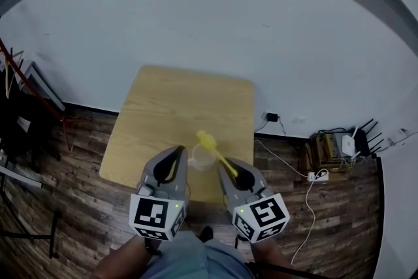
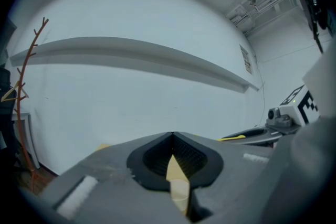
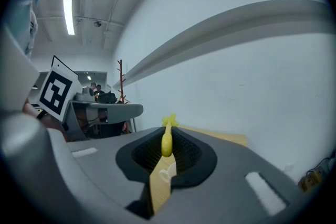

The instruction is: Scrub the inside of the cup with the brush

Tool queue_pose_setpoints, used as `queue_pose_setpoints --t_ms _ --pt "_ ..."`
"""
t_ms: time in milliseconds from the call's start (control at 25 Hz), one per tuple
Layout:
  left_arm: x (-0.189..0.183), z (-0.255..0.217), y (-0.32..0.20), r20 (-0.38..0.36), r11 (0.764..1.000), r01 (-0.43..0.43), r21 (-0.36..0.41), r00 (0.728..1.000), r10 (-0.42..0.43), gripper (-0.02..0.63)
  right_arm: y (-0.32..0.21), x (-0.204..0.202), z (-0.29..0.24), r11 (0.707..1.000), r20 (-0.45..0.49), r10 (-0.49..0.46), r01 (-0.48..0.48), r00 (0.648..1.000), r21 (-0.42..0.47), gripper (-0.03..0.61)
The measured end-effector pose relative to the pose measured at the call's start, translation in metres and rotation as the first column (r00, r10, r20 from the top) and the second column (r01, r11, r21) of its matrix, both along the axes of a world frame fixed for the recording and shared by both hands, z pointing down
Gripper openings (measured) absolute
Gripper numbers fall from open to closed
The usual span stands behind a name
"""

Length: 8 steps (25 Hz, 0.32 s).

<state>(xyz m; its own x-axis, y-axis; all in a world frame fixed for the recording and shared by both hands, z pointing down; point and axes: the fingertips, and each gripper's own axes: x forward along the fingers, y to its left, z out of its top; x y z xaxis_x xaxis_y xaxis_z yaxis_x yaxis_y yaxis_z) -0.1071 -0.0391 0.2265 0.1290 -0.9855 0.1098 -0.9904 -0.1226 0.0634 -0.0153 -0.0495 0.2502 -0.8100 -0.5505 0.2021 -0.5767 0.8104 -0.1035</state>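
Two hand-held grippers meet over a clear plastic cup (image 1: 202, 160), which appears to stand near the front edge of a pale wooden counter (image 1: 176, 101).

The right gripper (image 1: 234, 170), just right of the cup, has its jaws clamped on the handle of a yellow brush (image 1: 213, 151). In the head view the handle slants up and left past the cup's right rim, and the bristled head shows just beyond the cup's far side. The right gripper view shows the handle pinched between the dark ribbed pads, its tip pointing away from the camera.

The left gripper (image 1: 179, 150) sits just left of the cup with its jaws closed tip to tip. Whether they touch the cup's wall cannot be told.

A person's knees show nearer the camera than the cup, below both marker cubes. Well to the right of the cup, a white power strip (image 1: 319, 174) and its cables lie on the dark plank floor (image 1: 85, 206). Far left of the cup, a red coat stand (image 1: 29, 85) leans against the white wall (image 1: 209, 10).
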Motion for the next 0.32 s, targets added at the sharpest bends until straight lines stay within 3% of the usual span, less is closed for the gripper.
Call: queue_pose_setpoints --t_ms 320 --pt "0.0011 0.0087 0.0041 0.001 1.000 0.006 -0.018 1.000 -0.006 0.020 0.0001 -0.0046 0.0028 1.000 -0.007 -0.026 0.026 1.000 -0.002 0.040"
